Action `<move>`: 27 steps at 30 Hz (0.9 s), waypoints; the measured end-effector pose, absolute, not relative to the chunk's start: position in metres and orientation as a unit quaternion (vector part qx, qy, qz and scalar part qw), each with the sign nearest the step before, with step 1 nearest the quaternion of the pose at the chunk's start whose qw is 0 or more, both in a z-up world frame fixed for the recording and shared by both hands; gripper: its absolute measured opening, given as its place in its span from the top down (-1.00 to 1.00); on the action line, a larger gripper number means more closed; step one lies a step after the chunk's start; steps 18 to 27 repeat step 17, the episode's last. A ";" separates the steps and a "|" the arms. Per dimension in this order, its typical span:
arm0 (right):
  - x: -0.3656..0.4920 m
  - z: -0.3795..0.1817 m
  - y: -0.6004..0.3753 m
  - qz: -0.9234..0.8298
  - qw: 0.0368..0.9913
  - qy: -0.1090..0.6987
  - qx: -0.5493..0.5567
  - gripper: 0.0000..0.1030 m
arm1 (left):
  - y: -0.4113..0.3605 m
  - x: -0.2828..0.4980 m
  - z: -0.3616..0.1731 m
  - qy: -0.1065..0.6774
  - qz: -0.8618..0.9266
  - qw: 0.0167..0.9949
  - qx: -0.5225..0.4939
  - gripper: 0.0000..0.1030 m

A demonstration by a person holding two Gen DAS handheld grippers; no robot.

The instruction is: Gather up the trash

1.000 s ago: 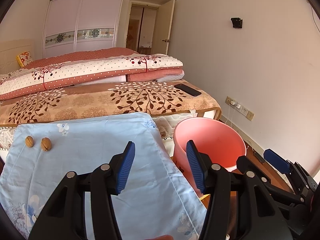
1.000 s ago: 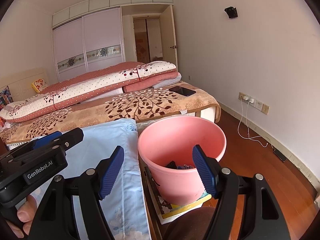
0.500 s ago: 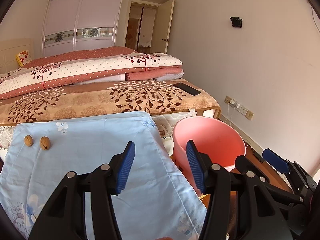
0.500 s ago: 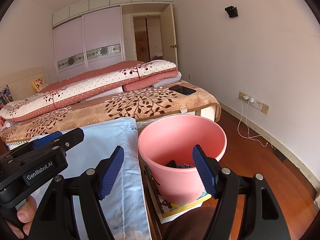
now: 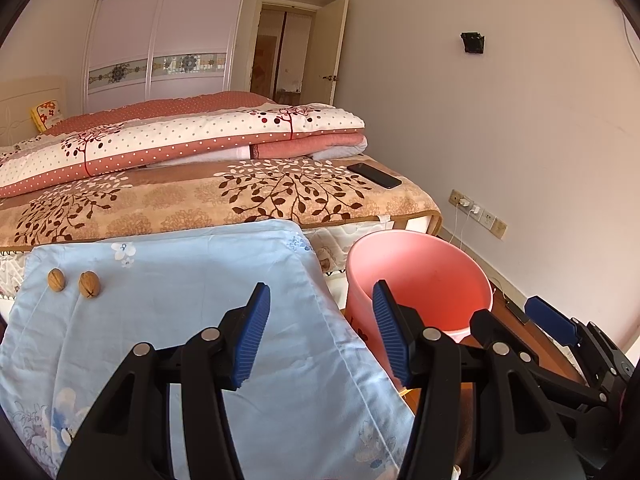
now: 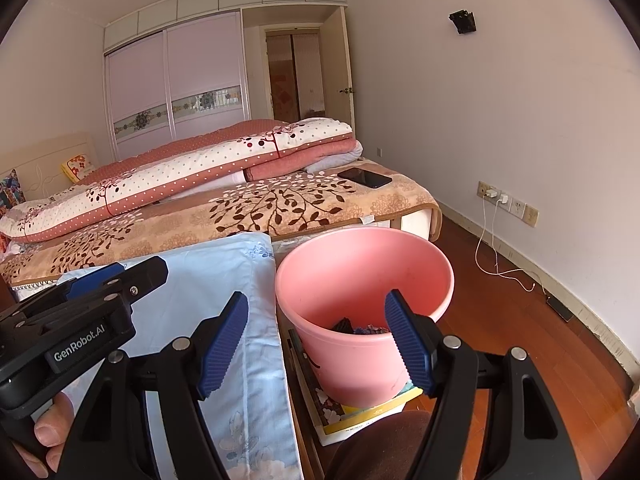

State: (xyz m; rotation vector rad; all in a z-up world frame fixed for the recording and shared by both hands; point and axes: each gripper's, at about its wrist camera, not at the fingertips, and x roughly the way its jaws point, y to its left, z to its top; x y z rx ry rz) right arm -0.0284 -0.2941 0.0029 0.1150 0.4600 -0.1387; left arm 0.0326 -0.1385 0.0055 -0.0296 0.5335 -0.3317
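Far left on the light-blue pillowcase (image 5: 172,300), near its back-left corner: two walnuts (image 5: 72,282), side by side, just apart, well away from both tools. Pillowcase lies flat w/ floral print at its near end, its back edge against the bed (image 5: 224,200), which carries a leaf-print blanket and a folded dotted quilt (image 5: 180,140). A thumb & finger (image 6: 50,436) grip the left tool's handle at bottom left of the right wrist view. Left gripper (image 5: 318,334) hangs over the pillowcase's right part, jaws wide apart, nothing btwn the blue pads, nothing held. Next right: pink bucket (image 6: 362,264), upright, just beside the pillowcase's right edge, standing on a stack of books or mags (image 6: 360,412); dark bits of rubbish (image 6: 352,326) sit in its bottom, can't tell what exactly. Right gripper (image 6: 316,338) is in front of and above the bucket's near rim, also wide open & empty, its right pad overlapping the bucket in view. Black phone (image 6: 365,178) lies on the blanket near the bed's right corner. Further right, wood floor, a white cable (image 6: 496,248) running from the wall sockets down onto it.
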 end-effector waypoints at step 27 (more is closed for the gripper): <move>-0.025 -0.004 -0.294 -0.067 0.968 0.236 0.052 -0.35 | -0.134 0.037 0.001 0.272 -0.159 0.949 -0.017 -0.04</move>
